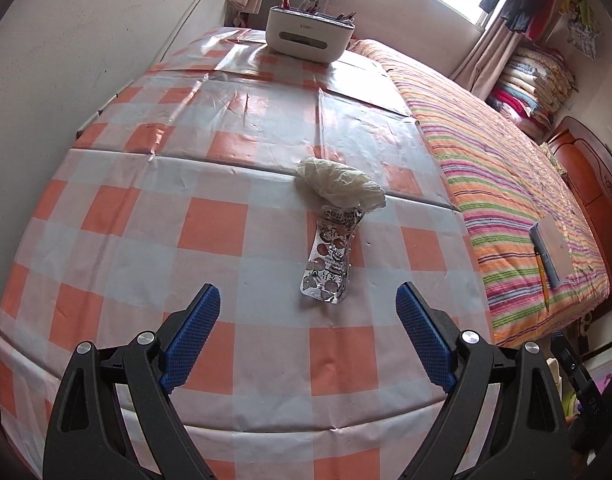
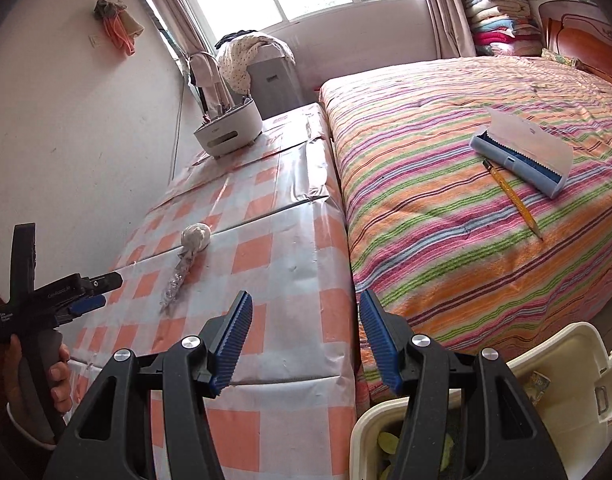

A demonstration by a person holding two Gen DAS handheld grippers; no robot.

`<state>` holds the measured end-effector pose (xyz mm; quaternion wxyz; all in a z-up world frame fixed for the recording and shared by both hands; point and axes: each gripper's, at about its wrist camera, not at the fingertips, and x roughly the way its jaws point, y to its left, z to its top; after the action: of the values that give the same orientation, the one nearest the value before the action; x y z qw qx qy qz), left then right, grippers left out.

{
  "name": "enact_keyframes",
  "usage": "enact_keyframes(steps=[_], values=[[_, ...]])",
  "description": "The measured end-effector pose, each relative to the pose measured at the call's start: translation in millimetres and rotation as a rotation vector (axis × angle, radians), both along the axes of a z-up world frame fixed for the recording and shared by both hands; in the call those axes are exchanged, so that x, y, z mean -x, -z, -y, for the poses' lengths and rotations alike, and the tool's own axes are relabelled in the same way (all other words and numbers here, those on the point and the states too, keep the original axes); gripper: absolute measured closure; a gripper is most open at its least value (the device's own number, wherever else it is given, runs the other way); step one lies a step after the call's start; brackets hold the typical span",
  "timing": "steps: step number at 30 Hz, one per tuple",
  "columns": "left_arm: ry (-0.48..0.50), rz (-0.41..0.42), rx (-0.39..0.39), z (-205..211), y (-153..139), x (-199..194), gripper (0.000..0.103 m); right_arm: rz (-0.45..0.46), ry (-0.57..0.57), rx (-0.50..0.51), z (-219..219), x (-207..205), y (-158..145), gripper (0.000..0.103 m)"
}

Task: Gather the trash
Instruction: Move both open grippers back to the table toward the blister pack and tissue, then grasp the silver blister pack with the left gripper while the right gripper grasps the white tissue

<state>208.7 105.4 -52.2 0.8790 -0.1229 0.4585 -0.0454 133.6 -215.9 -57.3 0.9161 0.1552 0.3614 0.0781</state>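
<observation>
Left gripper (image 1: pixel 308 308) jaws wide apart, nothing between; right gripper (image 2: pixel 306 312) also apart, empty. Empty blister pack (image 1: pixel 330 255) lay just above left fingertips, frame centre, touching crumpled plastic wrap (image 1: pixel 340 187) beyond. Judged light, thin, crackly, slippery; pinch near end edgewise. Checked tablecloth (image 1: pixel 145 216) bare around; table edge right, bed (image 1: pixel 514 184) adjoining. Bin (image 2: pixel 562 364) lower right.

The left gripper (image 1: pixel 308 312) hangs over the checked bench (image 1: pixel 145 220), its blue jaws wide apart with nothing between them. Just ahead of it lies an empty pill blister pack (image 1: pixel 332 256), and a crumpled plastic bag (image 1: pixel 340 186) touches its far end. At the far end of the bench stands a white organizer box (image 1: pixel 308 36). Beside the bench is the striped bed (image 1: pixel 506 184), where a pencil (image 1: pixel 542 280) lies next to a pencil case (image 1: pixel 552 248).
</observation>
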Motion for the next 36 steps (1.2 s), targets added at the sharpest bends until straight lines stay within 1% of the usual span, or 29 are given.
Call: enact_keyframes(steps=[5, 10, 12, 18, 24, 26, 27, 28, 29, 30, 32, 34, 35, 36], values=[[-0.018, -0.033, 0.002, -9.1, 12.8, -10.7, 0.015, -0.014, -0.061, 0.024, -25.1, -25.9, 4.2, 0.049], [-0.010, -0.067, -0.013, -4.6, 27.0, -22.7, 0.015, -0.019, -0.120, 0.034, -49.2, -49.2, 5.5, 0.049], [0.006, -0.070, -0.031, 0.6, 30.7, -27.2, 0.015, -0.015, -0.138, 0.035, -56.2, -55.6, 5.2, 0.049], [0.041, -0.076, -0.097, 18.0, 37.5, -43.0, 0.015, -0.003, -0.160, 0.021, -64.4, -74.3, 4.5, 0.049], [0.052, -0.099, -0.123, 23.4, 48.9, -54.6, 0.016, -0.011, -0.177, 0.014, -67.6, -94.6, 5.2, 0.049], [0.044, -0.098, -0.141, 23.7, 51.7, -56.0, 0.021, -0.011, -0.190, 0.019, -72.0, -102.3, 5.1, 0.049], [0.048, -0.105, -0.141, 23.1, 53.8, -57.5, 0.027, -0.012, -0.198, 0.022, -74.9, -106.4, 5.0, 0.049], [0.052, -0.115, -0.136, 22.9, 56.1, -58.4, 0.037, -0.015, -0.208, 0.025, -78.3, -110.5, 5.1, 0.049], [0.055, -0.119, -0.132, 22.2, 57.6, -59.2, 0.041, -0.017, -0.218, 0.027, -81.9, -114.6, 5.4, 0.049], [0.049, -0.112, -0.145, 22.4, 57.4, -59.0, 0.046, -0.018, -0.226, 0.027, -85.5, -118.5, 6.0, 0.049], [0.048, -0.112, -0.147, 21.4, 57.6, -59.2, 0.048, -0.031, -0.245, 0.031, -94.0, -126.6, 8.0, 0.049], [0.039, -0.109, -0.147, 18.5, 57.4, -58.9, 0.058, -0.043, -0.266, 0.031, -102.4, -134.7, 10.0, 0.049], [0.035, -0.108, -0.144, 16.5, 57.4, -58.8, 0.061, -0.046, -0.277, 0.035, -107.2, -138.8, 10.7, 0.049], [0.030, -0.108, -0.138, 13.9, 57.2, -58.9, 0.067, -0.050, -0.286, 0.041, -112.2, -143.5, 11.5, 0.049]])
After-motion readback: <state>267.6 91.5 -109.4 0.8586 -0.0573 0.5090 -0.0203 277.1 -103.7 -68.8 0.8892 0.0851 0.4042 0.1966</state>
